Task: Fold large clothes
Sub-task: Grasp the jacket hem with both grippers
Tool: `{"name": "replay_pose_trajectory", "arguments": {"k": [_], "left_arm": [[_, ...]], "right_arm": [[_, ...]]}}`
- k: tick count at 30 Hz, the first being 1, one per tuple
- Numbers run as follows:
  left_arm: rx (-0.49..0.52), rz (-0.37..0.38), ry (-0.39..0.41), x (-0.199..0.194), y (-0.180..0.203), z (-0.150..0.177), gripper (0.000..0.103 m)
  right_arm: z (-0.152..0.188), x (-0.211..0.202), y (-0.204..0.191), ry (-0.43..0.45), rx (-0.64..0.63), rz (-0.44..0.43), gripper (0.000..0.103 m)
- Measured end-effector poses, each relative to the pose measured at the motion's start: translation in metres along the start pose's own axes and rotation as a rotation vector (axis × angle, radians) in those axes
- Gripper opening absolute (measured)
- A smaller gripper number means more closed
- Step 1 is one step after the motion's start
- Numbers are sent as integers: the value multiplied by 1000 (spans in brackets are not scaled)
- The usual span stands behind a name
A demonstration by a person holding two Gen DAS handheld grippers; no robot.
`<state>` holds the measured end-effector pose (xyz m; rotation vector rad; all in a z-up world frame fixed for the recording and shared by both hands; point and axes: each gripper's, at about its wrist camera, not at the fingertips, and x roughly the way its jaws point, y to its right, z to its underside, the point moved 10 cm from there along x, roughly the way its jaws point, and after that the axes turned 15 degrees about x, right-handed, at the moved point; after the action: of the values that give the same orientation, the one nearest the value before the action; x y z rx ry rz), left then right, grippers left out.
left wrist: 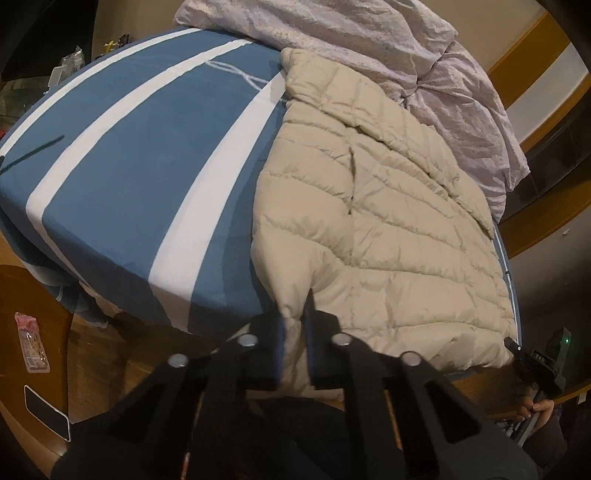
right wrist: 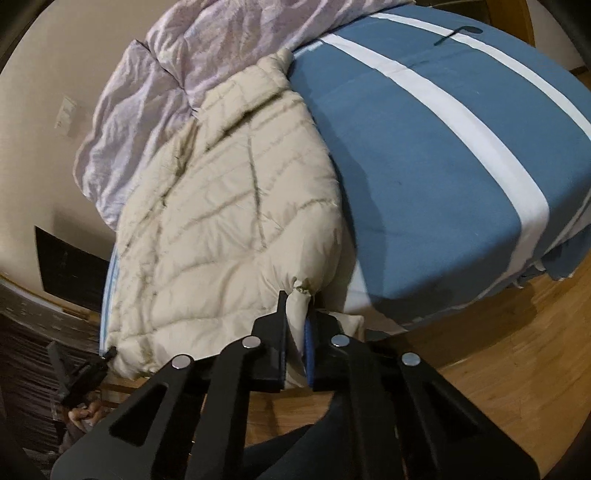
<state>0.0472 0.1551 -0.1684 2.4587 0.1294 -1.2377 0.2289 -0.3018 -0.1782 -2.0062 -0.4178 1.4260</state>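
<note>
A beige quilted puffer jacket [left wrist: 388, 221] lies spread flat on the bed, its hem toward me. In the left wrist view my left gripper [left wrist: 295, 317] is shut on the jacket's near hem corner, the one beside the blue sheet. The tip of my right gripper [left wrist: 515, 345] shows at the jacket's other near corner, a hand below it. In the right wrist view the jacket [right wrist: 221, 221] fills the left half. My right gripper [right wrist: 299, 310] is shut on a bunched near corner, fabric squeezed between the pads. My left gripper [right wrist: 109, 352] shows at the far-left corner.
The bed wears a blue sheet with white stripes [left wrist: 147, 177] [right wrist: 443, 147]. A crumpled lilac quilt [left wrist: 369, 48] [right wrist: 184, 55] lies behind the jacket. A thin dark item [right wrist: 454, 35] rests on the sheet. On the wooden floor [right wrist: 498, 350] lie a pink packet [left wrist: 31, 345] and a black slab [left wrist: 46, 411].
</note>
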Motion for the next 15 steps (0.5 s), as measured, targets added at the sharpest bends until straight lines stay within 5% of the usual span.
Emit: {"name": "replay_pose_trajectory", "arguments": {"k": [15], "left_arm": [[21, -38, 167, -43, 5, -93, 3]], "right_arm": [[-68, -23, -82, 126, -67, -124, 5]]}}
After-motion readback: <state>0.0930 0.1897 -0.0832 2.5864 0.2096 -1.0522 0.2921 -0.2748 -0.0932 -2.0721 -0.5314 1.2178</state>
